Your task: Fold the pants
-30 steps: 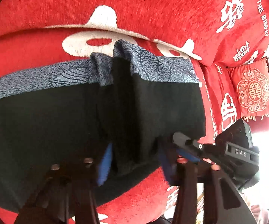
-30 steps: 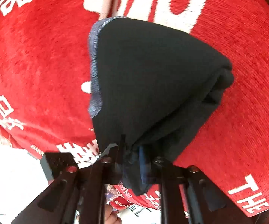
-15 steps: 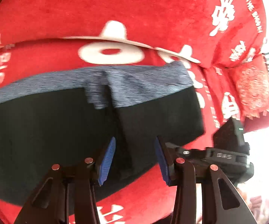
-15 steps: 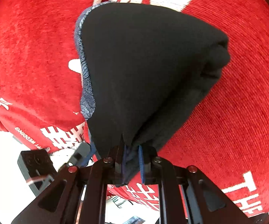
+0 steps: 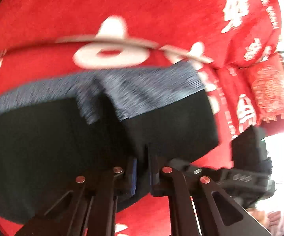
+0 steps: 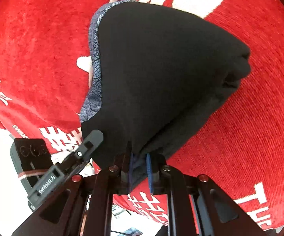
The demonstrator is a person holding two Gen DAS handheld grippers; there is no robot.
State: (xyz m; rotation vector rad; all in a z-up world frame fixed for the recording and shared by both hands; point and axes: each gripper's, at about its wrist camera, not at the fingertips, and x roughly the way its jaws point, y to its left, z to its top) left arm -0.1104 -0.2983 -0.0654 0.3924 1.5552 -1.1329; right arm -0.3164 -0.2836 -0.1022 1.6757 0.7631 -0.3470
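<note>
Red plush bedding (image 5: 161,9) lies beneath black folded pants (image 5: 43,147); the left tongs (image 5: 142,174) have just been closed onto a fold, while the right tongs (image 6: 140,170) are clamped on the hem, so lifting can begin.

Bare red blanket (image 6: 260,108) open right of pants (image 6: 161,74), left gripper (image 6: 94,137) crowding their left

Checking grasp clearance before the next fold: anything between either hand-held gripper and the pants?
Nothing visible. The left hand-held gripper, whose jaws have just been closing, is pinched on the black pants; the right hand-held gripper is clamped on a hem.
</note>
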